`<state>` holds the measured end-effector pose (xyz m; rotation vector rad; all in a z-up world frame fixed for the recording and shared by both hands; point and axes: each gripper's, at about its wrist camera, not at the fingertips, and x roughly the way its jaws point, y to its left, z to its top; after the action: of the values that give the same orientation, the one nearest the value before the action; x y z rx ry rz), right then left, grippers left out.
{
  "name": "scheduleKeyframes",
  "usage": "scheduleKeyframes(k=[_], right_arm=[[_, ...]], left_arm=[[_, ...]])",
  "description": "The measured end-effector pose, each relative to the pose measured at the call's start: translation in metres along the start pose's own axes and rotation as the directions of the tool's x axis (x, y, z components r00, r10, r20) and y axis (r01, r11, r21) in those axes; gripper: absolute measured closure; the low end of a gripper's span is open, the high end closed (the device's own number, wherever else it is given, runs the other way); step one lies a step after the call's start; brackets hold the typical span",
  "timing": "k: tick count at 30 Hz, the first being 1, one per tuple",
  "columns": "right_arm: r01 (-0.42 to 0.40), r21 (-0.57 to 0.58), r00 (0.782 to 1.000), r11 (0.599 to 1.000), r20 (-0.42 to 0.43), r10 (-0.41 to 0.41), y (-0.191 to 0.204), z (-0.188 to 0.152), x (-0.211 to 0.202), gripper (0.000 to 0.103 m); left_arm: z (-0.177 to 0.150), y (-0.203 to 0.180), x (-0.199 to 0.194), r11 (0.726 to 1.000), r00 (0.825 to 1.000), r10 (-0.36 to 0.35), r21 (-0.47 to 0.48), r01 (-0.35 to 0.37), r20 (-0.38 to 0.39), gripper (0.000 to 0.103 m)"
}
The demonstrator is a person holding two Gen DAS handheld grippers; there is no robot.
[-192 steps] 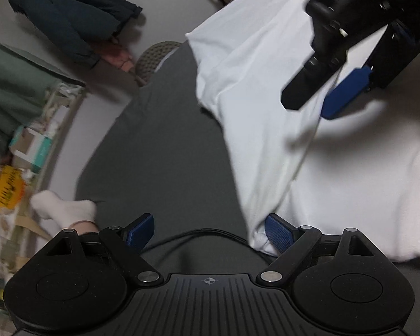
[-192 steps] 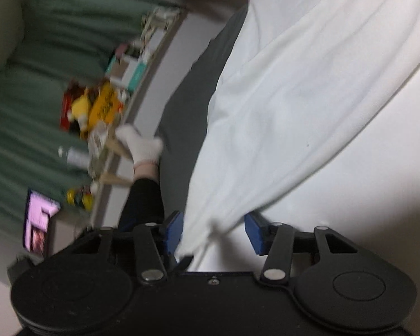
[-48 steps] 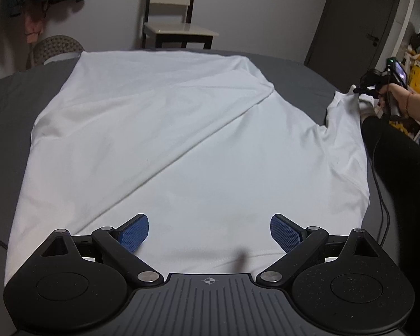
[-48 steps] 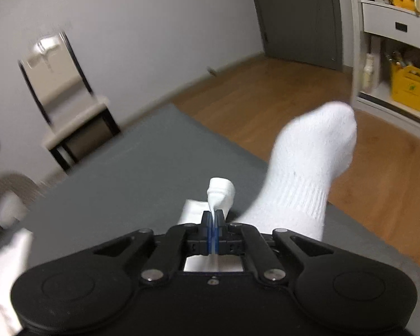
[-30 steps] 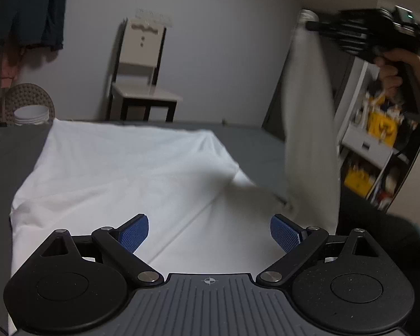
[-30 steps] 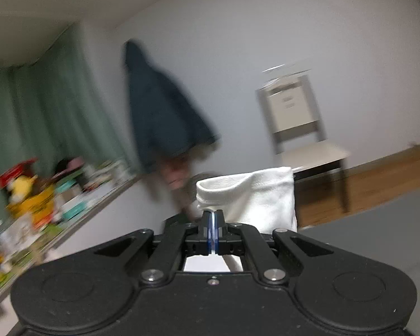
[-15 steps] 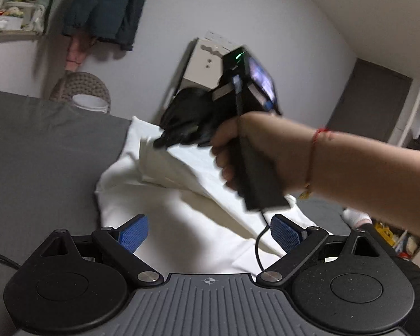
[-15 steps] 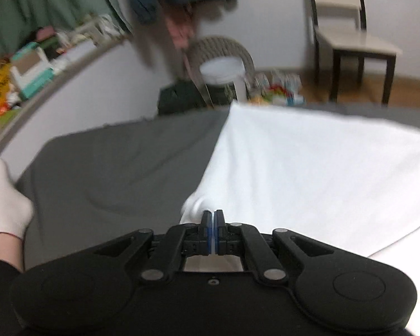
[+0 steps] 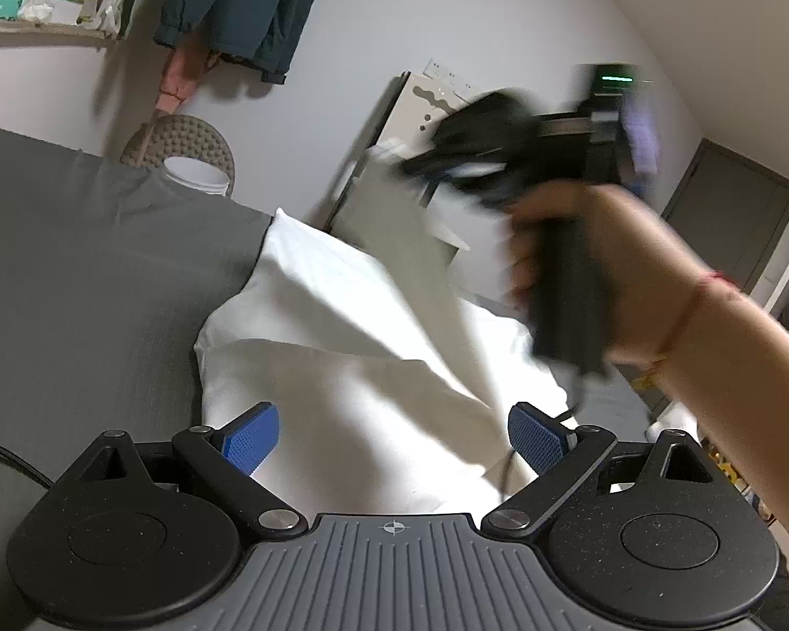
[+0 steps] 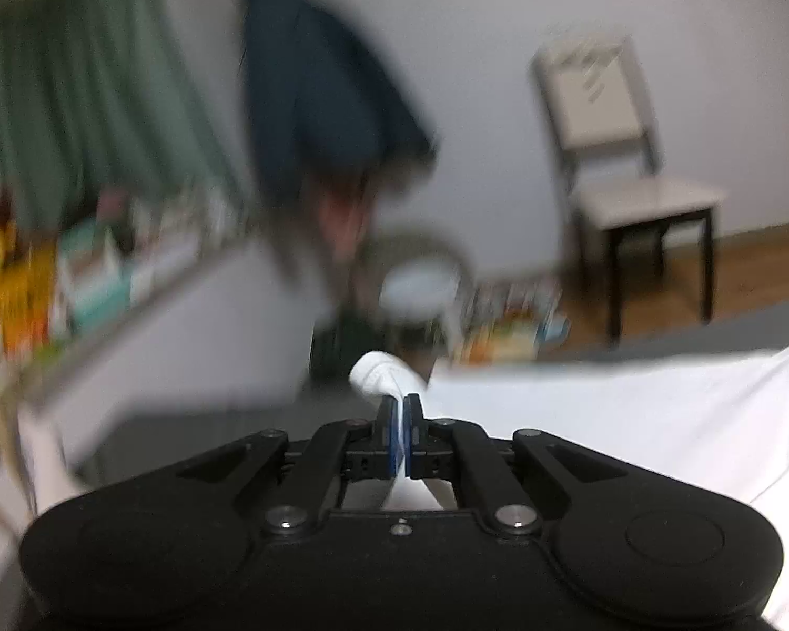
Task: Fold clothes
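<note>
We are lifting a white shirt (image 9: pixel 352 368) off the grey bed (image 9: pixel 79 284).
Our right tongs (image 10: pixel 401 413) are pinching its cloth in the air; our left tongs (image 9: pixel 394 434) are hanging spread apart over the shirt.

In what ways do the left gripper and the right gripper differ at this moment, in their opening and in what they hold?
The left gripper has its blue-padded fingers spread wide and holds nothing; the right gripper has its fingers pressed together on a pinch of the white cotton garment. The left gripper hovers low over the garment on the grey bed, while the right gripper is raised, lifting cloth. Both are black with blue pads.
</note>
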<state>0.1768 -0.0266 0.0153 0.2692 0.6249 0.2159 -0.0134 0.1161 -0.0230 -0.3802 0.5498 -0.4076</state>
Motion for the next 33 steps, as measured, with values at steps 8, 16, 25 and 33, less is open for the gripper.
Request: scheduleKeyframes(k=[8, 16, 25, 33], right_arm=[[-0.048, 0.055, 0.986, 0.997, -0.156, 0.056, -0.023, 0.003, 0.027, 0.067], [-0.11, -0.261, 0.947, 0.959, -0.319, 0.022, -0.05, 0.024, 0.075, 0.07], [-0.249, -0.251, 0.888, 0.935, -0.446, 0.117, -0.037, 0.024, 0.107, 0.097], [-0.038, -0.17, 0.959, 0.985, -0.284, -0.013, -0.066, 0.049, 0.105, 0.073]], left_arm=[[-0.002, 0.004, 0.001, 1.0, 0.999, 0.019, 0.001, -0.019, -0.029, 0.009], [-0.003, 0.002, 0.003, 1.0, 0.999, -0.006, -0.003, 0.006, -0.043, 0.009], [-0.004, 0.004, 0.003, 1.0, 0.998, -0.007, -0.009, 0.007, -0.058, 0.009], [-0.006, 0.004, 0.009, 1.0, 0.998, -0.01, -0.014, 0.009, -0.069, 0.009]])
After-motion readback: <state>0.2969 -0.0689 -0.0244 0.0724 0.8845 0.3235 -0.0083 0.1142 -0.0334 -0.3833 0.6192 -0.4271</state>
